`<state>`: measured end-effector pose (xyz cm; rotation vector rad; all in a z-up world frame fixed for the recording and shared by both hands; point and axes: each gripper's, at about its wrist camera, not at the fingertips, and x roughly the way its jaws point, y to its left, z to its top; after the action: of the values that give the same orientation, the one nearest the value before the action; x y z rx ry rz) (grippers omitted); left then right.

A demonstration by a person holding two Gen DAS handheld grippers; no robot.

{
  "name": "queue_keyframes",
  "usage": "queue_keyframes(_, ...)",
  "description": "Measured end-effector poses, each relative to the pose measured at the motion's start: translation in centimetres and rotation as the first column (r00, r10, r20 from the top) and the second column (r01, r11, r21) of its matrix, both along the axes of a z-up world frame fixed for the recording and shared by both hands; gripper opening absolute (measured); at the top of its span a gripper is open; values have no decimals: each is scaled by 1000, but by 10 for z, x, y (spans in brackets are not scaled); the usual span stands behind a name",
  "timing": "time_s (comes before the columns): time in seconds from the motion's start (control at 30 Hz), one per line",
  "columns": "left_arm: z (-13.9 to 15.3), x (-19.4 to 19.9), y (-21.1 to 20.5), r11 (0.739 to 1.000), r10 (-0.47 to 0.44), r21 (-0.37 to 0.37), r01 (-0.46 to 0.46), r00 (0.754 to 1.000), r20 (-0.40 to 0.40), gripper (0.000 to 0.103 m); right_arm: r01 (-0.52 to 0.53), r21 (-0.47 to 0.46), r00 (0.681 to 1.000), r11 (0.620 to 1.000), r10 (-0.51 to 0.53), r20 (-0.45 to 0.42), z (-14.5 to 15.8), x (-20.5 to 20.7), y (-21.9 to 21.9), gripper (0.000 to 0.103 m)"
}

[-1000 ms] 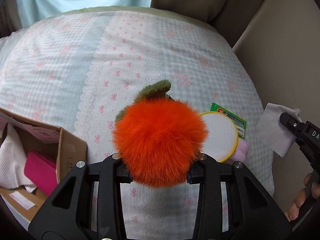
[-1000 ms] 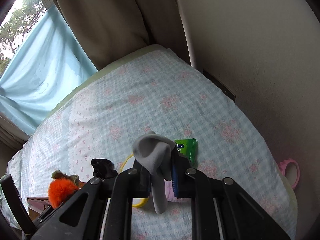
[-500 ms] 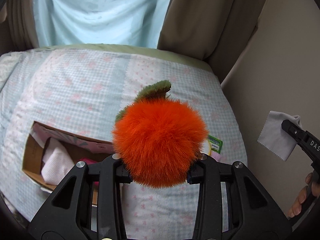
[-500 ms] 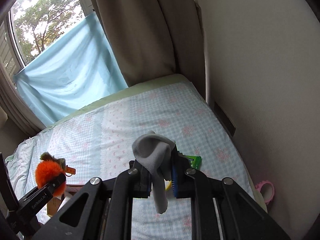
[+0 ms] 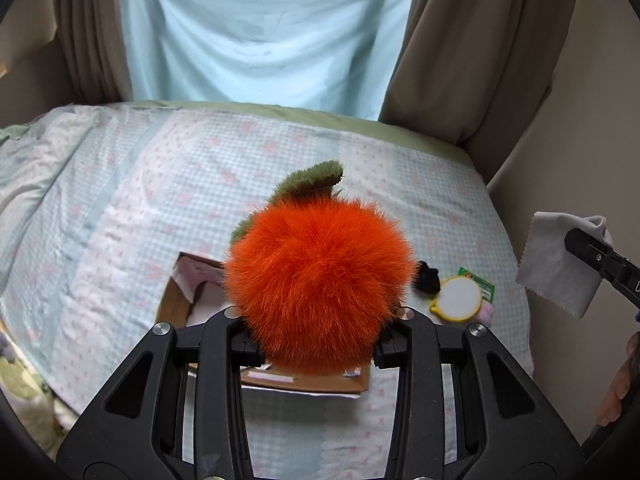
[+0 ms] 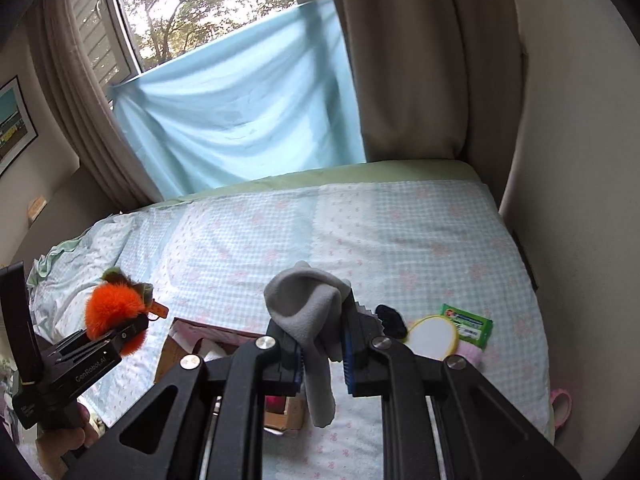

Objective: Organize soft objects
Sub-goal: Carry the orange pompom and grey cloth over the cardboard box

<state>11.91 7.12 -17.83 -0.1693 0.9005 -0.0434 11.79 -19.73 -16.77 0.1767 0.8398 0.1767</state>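
My left gripper [image 5: 316, 332] is shut on a fluffy orange plush fruit [image 5: 320, 280] with a green leaf, held high above the bed. It also shows in the right wrist view [image 6: 114, 314]. My right gripper [image 6: 320, 352] is shut on a grey cloth [image 6: 310, 316] that hangs down between the fingers; the cloth also shows at the right of the left wrist view [image 5: 560, 264]. An open cardboard box [image 5: 176, 300] with pink and white soft items lies on the bed below the plush, largely hidden by it. In the right wrist view the box [image 6: 188, 340] sits left of the cloth.
On the blue checked bedspread [image 5: 160, 184], right of the box, lie a black soft item [image 5: 428, 278], a round yellow-rimmed white pad [image 5: 458, 299], a green packet [image 5: 480, 282] and a pink item [image 6: 470, 354]. A wall stands right, curtains behind.
Both grippers have risen and pulled back from the bed, each keeping its load. The box now lies under the plush, and the window and curtains have come into view.
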Motion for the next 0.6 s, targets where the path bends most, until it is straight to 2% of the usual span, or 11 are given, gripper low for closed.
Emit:
queue_keyframes(0.13, -13, 6, 48, 1000, -23, 10, 23, 999, -43, 32, -34, 2, 999, 999, 34, -33, -15, 0, 58, 14)
queue_keyframes(0.33, -44, 25, 107, 995, -94, 27, 97, 990, -109, 32, -28, -15, 997, 999, 27, -79, -42, 10, 133, 14)
queue_keyframes(0.6, -109, 56, 140, 973, -210, 48, 227, 949, -236, 32, 61, 4, 981, 998, -59, -187, -96, 27, 199, 14)
